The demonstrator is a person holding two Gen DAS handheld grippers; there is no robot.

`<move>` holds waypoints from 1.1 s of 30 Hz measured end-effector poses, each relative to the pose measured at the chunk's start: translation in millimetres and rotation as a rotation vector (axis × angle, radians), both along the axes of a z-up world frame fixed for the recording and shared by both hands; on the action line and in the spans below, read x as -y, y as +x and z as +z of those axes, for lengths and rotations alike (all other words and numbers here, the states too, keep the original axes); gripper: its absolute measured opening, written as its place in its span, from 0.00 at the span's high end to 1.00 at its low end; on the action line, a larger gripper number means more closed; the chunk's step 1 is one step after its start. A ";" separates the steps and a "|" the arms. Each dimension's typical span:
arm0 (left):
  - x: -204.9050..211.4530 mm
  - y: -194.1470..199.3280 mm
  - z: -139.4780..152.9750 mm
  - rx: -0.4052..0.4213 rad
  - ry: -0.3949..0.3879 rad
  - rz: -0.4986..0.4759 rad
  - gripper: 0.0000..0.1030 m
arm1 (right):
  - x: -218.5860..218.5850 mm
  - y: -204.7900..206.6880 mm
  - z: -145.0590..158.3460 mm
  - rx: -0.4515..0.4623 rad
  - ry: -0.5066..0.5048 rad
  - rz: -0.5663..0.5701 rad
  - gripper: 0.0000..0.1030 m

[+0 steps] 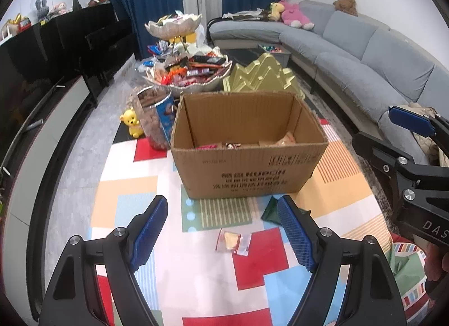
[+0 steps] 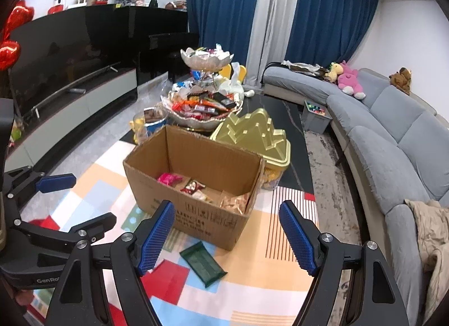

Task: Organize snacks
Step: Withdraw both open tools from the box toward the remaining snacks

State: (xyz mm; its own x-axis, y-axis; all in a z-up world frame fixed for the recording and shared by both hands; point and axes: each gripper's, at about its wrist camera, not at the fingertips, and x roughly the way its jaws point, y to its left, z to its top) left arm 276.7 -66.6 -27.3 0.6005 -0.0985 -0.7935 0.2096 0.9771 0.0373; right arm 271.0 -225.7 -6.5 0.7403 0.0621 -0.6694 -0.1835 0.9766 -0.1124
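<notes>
I am in a living room with a patchwork play mat (image 1: 252,267) of red, peach and pale blue squares on the floor, a grey sofa (image 1: 364,56) curving along the right of the frame and blue curtains at the top. My left claw (image 1: 223,232) hangs over the mat at the bottom centre, its blue pads spread wide with nothing between them; my right claw (image 2: 227,237) is likewise wide open and empty. Between my left claw's fingers lies a clear snack packet (image 1: 234,241) on the mat. Just beyond my right claw sits a dark green wrapper (image 2: 203,263), close to the front of the cardboard box (image 1: 249,169). The box stands open in mid-frame with a few snacks on its bottom. Behind it rise a gold mountain-shaped tray (image 1: 262,76) and a tiered bowl stand (image 1: 190,73) heaped with sweets.
</notes>
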 end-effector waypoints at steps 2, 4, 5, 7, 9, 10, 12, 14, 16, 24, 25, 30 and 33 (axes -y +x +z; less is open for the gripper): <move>1.6 -1.1 -4.9 -0.013 -0.001 0.001 0.22 | 1.0 -0.2 -5.9 -0.012 0.003 0.004 0.25; 3.7 -3.0 -10.5 -0.024 0.002 -0.001 0.22 | 0.9 -0.8 -11.8 -0.025 0.001 0.016 0.25; 4.8 -3.8 -13.0 -0.029 0.005 -0.004 0.22 | -0.1 -1.5 -16.2 -0.030 -0.004 0.026 0.25; 7.5 -6.2 -18.9 -0.037 0.014 -0.017 0.22 | -1.9 -3.5 -23.1 -0.032 -0.020 0.044 0.25; 9.9 -8.4 -25.1 -0.046 0.030 -0.026 0.22 | -3.0 -5.1 -30.0 -0.035 -0.033 0.058 0.25; 11.1 -9.3 -28.8 -0.054 0.033 -0.031 0.21 | -2.9 -5.7 -33.5 -0.040 -0.033 0.065 0.25; 12.8 -10.5 -36.1 -0.068 0.040 -0.034 0.20 | -2.7 -6.2 -41.9 -0.061 -0.026 0.089 0.25; 14.5 -11.8 -42.5 -0.081 0.043 -0.034 0.20 | -2.0 -5.8 -50.5 -0.082 -0.019 0.109 0.25; 15.8 -13.1 -50.0 -0.097 0.043 -0.034 0.20 | -1.2 -6.4 -57.2 -0.091 -0.018 0.123 0.25; 20.1 -14.5 -80.9 -0.135 0.074 -0.028 0.20 | -4.1 -6.3 -90.1 -0.135 -0.066 0.192 0.25; 20.2 -14.1 -84.4 -0.137 0.076 -0.028 0.20 | -4.8 -6.1 -93.6 -0.141 -0.068 0.201 0.25; 21.6 -10.8 -105.7 -0.165 0.089 -0.042 0.20 | -8.1 -2.0 -111.9 -0.169 -0.076 0.239 0.25; 21.7 -7.5 -116.6 -0.181 0.093 -0.048 0.20 | -9.9 3.8 -122.0 -0.193 -0.062 0.256 0.25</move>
